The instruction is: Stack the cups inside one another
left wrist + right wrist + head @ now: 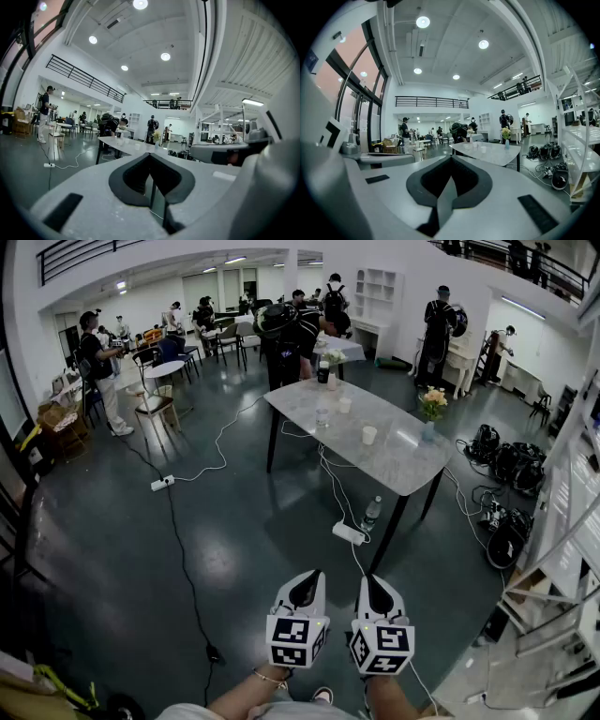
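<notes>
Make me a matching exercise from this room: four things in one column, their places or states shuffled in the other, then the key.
Things:
1. nearest white cup
2. flowers
3. black bags
4. left hand-held gripper

Places or states:
a. on the floor, right of the table
b. shut, nothing between its jaws
c. in a vase at the table's right edge
d. upright on the tabletop

Pairs: 1-d, 2-c, 3-a, 4-b

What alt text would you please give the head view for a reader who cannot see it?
The left gripper and right gripper, both shut and empty, point toward a marble table across a dark floor. White cups and a vase of flowers stand on it.
</notes>
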{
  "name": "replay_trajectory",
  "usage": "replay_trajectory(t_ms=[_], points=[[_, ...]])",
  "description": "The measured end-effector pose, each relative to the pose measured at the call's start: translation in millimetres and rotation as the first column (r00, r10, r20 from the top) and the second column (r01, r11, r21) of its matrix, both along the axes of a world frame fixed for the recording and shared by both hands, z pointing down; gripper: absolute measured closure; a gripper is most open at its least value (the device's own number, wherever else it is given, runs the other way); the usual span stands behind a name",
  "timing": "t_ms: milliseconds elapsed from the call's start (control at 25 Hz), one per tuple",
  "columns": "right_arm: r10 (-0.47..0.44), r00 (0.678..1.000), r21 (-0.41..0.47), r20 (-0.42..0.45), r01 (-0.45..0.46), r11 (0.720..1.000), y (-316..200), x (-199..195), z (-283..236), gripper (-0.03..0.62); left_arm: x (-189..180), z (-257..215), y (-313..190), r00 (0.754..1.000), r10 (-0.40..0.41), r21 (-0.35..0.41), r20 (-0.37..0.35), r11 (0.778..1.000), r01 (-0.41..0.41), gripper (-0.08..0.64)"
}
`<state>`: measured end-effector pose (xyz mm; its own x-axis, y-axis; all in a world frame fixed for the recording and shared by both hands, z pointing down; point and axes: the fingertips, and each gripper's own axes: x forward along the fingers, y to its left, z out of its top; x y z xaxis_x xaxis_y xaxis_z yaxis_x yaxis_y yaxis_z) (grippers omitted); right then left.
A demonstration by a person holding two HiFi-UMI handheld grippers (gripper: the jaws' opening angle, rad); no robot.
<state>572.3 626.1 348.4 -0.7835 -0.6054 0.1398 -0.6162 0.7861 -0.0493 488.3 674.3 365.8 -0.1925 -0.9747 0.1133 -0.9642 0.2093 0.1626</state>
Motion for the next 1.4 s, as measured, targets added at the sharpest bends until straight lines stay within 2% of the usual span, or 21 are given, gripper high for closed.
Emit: replay_trajectory(t_ms=[280,560,800,1040,1400], points=[[0.027,1.000,-0.027,0.012,-0.026,0.999,-3.9,-32.5,6.8,0.586,-38.9,6.8,4.1,1.000,-0.007,-0.005,-0.009,1.000,0.007,0.565],[0.073,0.997,-0.013,0.020,-0.073,0.997,-8.5,-81.3,8.1,0.584,-99.5,8.8,9.7,1.000,-0.003,0.004,-0.001,1.000,0.003,0.565],[0.112,0.994,-0.034,-0.003,-0.112,0.993,-18.9,-102.6,20.4,0.584,-140.4,14.3,12.6,1.000,-0.022,-0.002,-0.007,1.000,0.022,0.565],[0.112,0.993,-0.050,-0.038,-0.114,0.992,-32.2,-127.5,32.3,0.584,-173.4,25.3,9.1,0.999,-0.048,-0.021,-0.026,0.999,0.047,0.565],[0.063,0.997,-0.078,-0.049,-0.066,0.995,-80.9,-177.1,51.9,0.585,-214.3,46.1,-23.2,0.997,-0.075,-0.058,-0.031,0.996,0.073,0.565]])
